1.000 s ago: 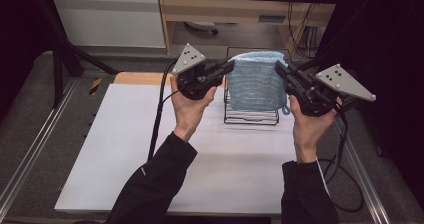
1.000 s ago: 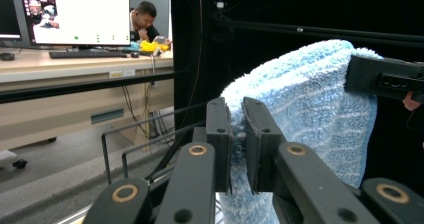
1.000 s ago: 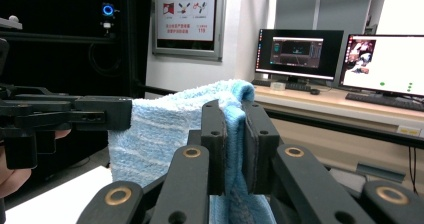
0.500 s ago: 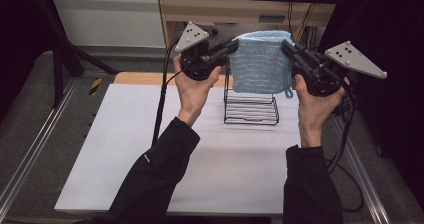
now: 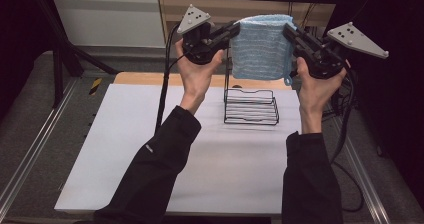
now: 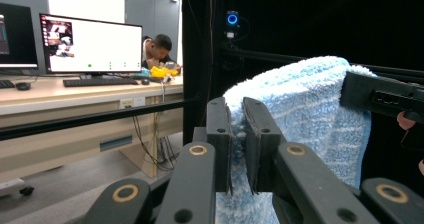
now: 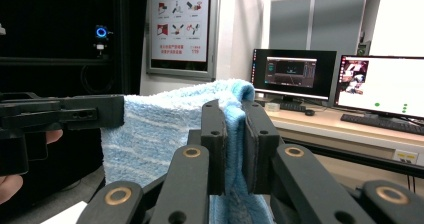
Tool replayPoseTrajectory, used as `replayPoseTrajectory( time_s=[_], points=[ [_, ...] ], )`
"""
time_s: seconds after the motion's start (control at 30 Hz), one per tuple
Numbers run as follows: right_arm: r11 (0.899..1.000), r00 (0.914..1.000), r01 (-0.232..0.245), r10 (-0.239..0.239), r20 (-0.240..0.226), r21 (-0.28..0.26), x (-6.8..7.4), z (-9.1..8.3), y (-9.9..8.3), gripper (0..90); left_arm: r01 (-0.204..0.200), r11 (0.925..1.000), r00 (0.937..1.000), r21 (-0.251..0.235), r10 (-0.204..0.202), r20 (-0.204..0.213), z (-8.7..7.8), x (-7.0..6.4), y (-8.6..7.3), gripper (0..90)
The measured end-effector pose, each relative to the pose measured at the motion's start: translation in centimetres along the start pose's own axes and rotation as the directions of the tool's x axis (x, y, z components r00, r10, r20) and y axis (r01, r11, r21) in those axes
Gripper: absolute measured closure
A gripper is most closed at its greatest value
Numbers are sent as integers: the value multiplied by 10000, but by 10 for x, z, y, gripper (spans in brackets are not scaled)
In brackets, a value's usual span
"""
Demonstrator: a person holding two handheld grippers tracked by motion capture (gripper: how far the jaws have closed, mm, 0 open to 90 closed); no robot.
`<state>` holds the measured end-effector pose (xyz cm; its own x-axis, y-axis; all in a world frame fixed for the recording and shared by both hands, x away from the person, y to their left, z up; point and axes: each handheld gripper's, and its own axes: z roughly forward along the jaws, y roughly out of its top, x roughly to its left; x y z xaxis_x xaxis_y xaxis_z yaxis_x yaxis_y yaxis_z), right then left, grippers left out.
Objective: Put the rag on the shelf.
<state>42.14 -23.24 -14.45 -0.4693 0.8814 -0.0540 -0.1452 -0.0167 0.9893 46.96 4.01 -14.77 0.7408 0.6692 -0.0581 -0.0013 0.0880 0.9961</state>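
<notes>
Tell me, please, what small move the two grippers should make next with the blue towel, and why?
Probably carry the blue towel forward and away from the wire rack. The left gripper and right gripper each pinch a top corner, so it hangs flat in the air, its bottom edge above the rack, free to move.

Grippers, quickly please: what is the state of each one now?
Left gripper: closed on the towel's edge.
Right gripper: closed on the towel's other edge.
</notes>
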Motion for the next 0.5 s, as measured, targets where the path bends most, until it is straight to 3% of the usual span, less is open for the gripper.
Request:
replayPoseTrajectory(
  time_s=[0.4, 0.5],
  points=[
    [10000, 10000, -27, 27, 72, 29, -15, 23, 5, 821, 156, 9998, 9997, -141, -159, -177, 18, 13, 5, 826],
    [9997, 9998, -219, 219, 21, -58, -20, 27, 4, 820, 151, 9996, 9997, -219, -155, -182, 22, 15, 5, 826]
  ],
)
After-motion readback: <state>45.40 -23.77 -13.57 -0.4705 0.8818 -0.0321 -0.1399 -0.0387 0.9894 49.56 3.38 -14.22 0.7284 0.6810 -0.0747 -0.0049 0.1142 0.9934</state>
